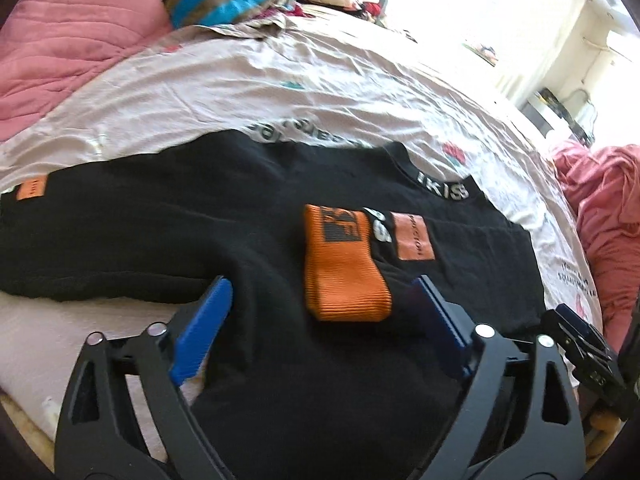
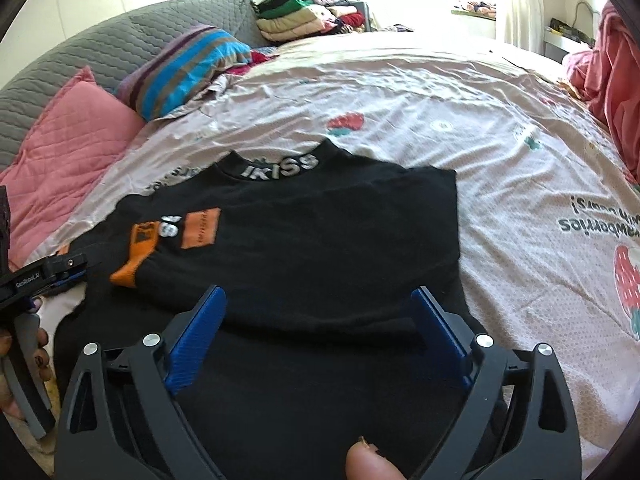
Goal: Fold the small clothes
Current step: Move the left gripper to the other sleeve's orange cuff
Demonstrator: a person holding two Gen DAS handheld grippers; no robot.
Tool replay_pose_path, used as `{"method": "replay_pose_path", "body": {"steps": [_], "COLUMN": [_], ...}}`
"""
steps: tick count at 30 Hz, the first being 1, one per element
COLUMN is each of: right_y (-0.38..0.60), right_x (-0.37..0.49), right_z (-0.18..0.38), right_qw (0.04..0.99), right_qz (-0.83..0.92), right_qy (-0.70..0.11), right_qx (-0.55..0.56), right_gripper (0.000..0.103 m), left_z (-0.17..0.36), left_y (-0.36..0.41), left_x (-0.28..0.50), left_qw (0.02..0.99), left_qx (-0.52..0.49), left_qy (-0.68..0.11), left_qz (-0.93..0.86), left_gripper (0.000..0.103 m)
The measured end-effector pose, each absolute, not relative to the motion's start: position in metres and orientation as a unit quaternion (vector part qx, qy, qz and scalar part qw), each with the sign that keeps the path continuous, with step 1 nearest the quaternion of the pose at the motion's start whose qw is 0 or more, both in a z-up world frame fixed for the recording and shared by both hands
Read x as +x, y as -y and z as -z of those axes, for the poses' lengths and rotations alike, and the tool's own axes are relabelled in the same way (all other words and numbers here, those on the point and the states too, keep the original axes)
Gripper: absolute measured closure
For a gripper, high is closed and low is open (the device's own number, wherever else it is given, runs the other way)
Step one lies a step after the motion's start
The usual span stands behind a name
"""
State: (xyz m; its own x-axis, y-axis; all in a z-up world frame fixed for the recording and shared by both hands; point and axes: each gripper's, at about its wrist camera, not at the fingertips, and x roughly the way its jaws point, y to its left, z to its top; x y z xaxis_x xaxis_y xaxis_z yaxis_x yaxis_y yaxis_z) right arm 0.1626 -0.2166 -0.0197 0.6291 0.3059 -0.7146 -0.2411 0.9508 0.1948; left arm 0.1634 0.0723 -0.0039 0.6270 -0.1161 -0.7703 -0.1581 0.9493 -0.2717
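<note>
A big bed takes up the whole scene, its pale strawberry-print sheet (image 2: 400, 92) rumpled from edge to edge, a grey quilted headboard (image 2: 80, 56) behind, a pink quilted pillow (image 2: 68, 148) and a striped cushion (image 2: 188, 68) against it, and a pile of folded clothes (image 2: 304, 12) at the far end. Right in the middle of the sheet lies the black sweater (image 2: 320, 240), flat, its "IKISS" collar (image 2: 280, 168) pointing away from the cameras, and one sleeve is folded across the chest so its orange cuff (image 1: 344, 268) sits just beside the orange patch (image 1: 414, 236). Over the near hem, the right gripper (image 2: 318, 316) hangs with its blue fingers spread wide, black cloth beneath but nothing pinched. The left gripper (image 1: 320, 304) is just as wide apart, empty, the orange cuff lying between and just past its fingertips. A fingertip (image 2: 368, 462) peeks in at the bottom of the right wrist view.
</note>
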Motion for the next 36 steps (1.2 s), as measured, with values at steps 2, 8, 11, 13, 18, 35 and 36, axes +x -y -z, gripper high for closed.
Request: {"method": "replay_pose_path", "body": {"steps": [2,8,11,13,18,35,36], "right_y": [0.210,0.188,0.176,0.170,0.152,0.073,0.068], "right_x": [0.162,0.158,0.155,0.154,0.150,0.141,0.140], "right_z": [0.015,0.002,-0.004,-0.006,-0.012,-0.031,-0.032], "right_qw": [0.903,0.906,0.906,0.906,0.906,0.897,0.896], "right_qz": [-0.158,-0.181,-0.191,-0.196,-0.209,-0.272,-0.276], "right_qy": [-0.397,-0.382,-0.377,-0.374,-0.368,-0.345,-0.344], "right_qx": [0.036,0.027,0.018,0.013,0.001,-0.041,-0.043], "right_gripper": [0.008,0.007,0.007,0.007,0.007,0.006,0.006], "left_z": [0.000,-0.007,-0.008,-0.009,-0.011,-0.013,-0.013], "left_y": [-0.078,-0.098,-0.107,-0.113,-0.128,-0.180,-0.184], "left_x": [0.159,0.146,0.141,0.138,0.130,0.107,0.106], "left_qw": [0.889,0.892,0.892,0.892,0.892,0.889,0.888], "left_qx": [-0.163,-0.173,-0.181,-0.184,-0.195,-0.221,-0.223], "left_qy": [-0.427,-0.416,-0.412,-0.409,-0.404,-0.386,-0.385], "left_qz": [-0.016,-0.035,-0.041,-0.047,-0.059,-0.111,-0.115], "left_gripper": [0.012,0.010,0.010,0.010,0.010,0.010,0.010]}}
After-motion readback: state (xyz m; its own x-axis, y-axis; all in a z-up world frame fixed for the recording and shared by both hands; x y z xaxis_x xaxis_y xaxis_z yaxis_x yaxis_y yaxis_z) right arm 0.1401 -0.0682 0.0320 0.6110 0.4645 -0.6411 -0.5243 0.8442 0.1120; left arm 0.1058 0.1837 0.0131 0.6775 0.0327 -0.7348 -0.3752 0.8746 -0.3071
